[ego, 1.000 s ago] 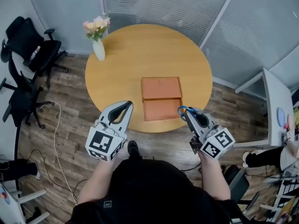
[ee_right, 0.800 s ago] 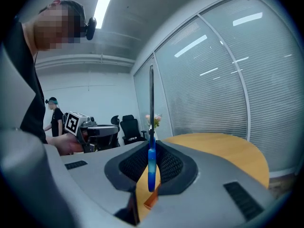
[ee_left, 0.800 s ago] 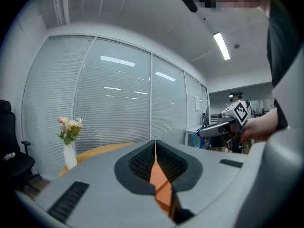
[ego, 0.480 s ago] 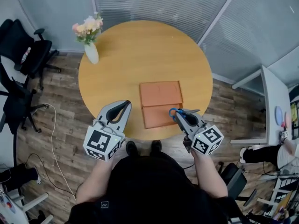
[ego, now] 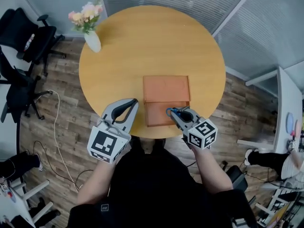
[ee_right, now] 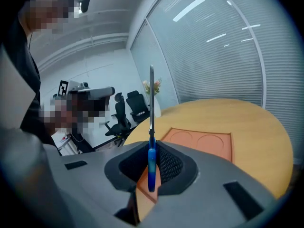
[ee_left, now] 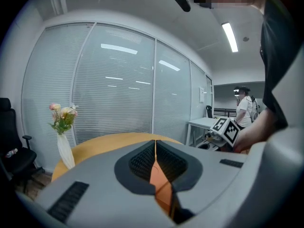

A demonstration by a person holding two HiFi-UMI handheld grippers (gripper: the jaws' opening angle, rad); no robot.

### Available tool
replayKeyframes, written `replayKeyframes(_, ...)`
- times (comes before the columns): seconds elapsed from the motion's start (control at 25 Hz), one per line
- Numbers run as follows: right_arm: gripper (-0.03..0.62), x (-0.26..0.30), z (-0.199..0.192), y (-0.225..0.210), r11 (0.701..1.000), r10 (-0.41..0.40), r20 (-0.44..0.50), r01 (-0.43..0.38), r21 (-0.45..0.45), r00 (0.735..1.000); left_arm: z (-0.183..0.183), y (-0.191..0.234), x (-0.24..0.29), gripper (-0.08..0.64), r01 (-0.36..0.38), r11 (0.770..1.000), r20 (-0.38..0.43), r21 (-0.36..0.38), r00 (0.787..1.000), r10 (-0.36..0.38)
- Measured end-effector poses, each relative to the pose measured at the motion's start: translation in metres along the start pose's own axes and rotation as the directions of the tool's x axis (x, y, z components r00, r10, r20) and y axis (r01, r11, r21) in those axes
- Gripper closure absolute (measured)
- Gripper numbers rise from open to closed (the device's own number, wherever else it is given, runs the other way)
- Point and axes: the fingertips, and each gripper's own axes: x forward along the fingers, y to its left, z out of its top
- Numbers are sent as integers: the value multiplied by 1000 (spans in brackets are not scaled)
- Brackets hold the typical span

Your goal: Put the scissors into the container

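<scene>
A flat orange container [ego: 165, 89] lies on the round wooden table [ego: 142, 46], near its front edge. Scissors [ego: 169, 111] with blue handles are clamped in my right gripper [ego: 174, 114], which hovers at the container's near right corner. In the right gripper view the blue handle [ee_right: 151, 167] sits between the shut jaws and the blade points straight up, with the container [ee_right: 204, 144] lying beyond. My left gripper [ego: 132, 103] hangs at the table's front edge, left of the container. Its jaws meet with nothing in them [ee_left: 155, 151].
A white vase of flowers [ego: 91, 38] stands at the table's far left edge. Black office chairs [ego: 21, 42] and a floor cable [ego: 56, 127] are on the left. A white desk [ego: 287, 108] is on the right. A person [ee_left: 244, 109] stands in the background.
My right gripper has carried the scissors left and forward, from beyond the table's front right edge to the container's near corner. The left gripper has barely moved.
</scene>
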Motion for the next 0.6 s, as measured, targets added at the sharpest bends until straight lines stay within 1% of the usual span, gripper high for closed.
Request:
replayKeyframes(0.16, 534, 21, -36, -8, 1000, 24, -115, -26, -17, 993, -13, -2, 2, 543, -12, 999, -21, -32, 1000, 12)
replayKeyframes(0.24, 534, 29, -50, -13, 998, 25, -173, -35, -54, 985, -19, 1, 0, 543, -31, 999, -33, -38, 999, 30)
replayKeyframes(0.32, 534, 36, -65, -19, 994, 28, -243, -54, -98, 970, -25, 2, -2, 543, -46, 998, -51, -49, 998, 44)
replayKeyframes(0.4, 534, 41, -80, -24, 985, 37, -329, -90, -148, 944, -29, 1, -5, 543, -56, 996, -59, -67, 997, 52)
replayKeyframes(0.48, 534, 44, -94, -29, 973, 38, -415, -129, -193, 909, -26, 1, -7, 543, -67, 994, -40, -84, 997, 64)
replayKeyframes(0.6, 534, 48, -109, -38, 962, 28, -502, -160, -223, 864, -25, 0, -10, 543, -81, 992, -28, -99, 997, 78)
